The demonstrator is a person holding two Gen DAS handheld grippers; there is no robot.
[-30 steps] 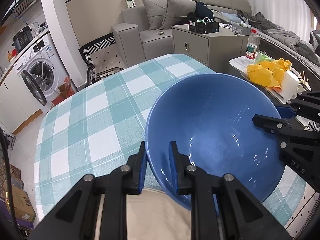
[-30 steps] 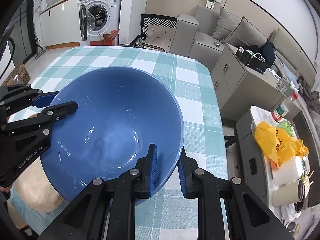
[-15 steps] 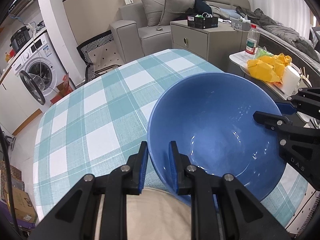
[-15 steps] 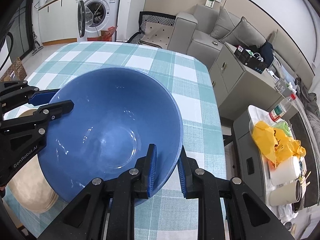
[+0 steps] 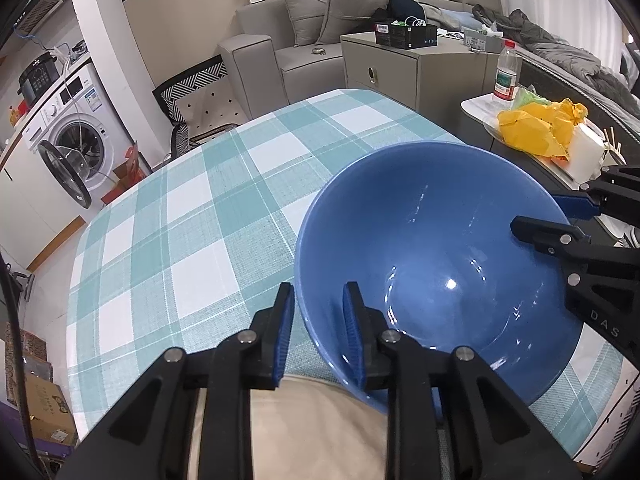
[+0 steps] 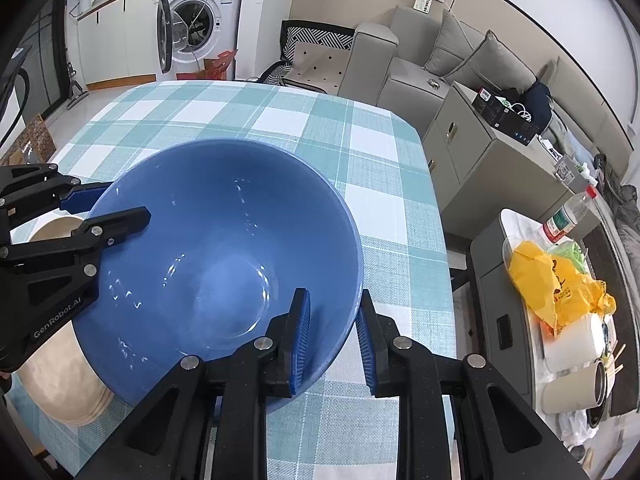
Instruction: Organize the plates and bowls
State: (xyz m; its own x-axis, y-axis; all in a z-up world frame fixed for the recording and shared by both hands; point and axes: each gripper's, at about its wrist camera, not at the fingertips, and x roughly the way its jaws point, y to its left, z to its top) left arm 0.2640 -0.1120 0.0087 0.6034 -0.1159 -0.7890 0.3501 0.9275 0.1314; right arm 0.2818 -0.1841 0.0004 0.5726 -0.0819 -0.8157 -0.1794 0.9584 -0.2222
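The blue bowl [image 5: 436,264] sat atop the beige plates [image 6: 60,376] at the near edge of the checked surface [image 5: 192,208]. The left gripper [image 5: 318,328] and right gripper [image 6: 332,332] straddled opposite rims, their jaws just opening, released.

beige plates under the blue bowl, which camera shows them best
The right wrist view: the beige plates show stacked edges left of the blue bowl. The left wrist view gives only a flat beige patch behind the tool's fingers.
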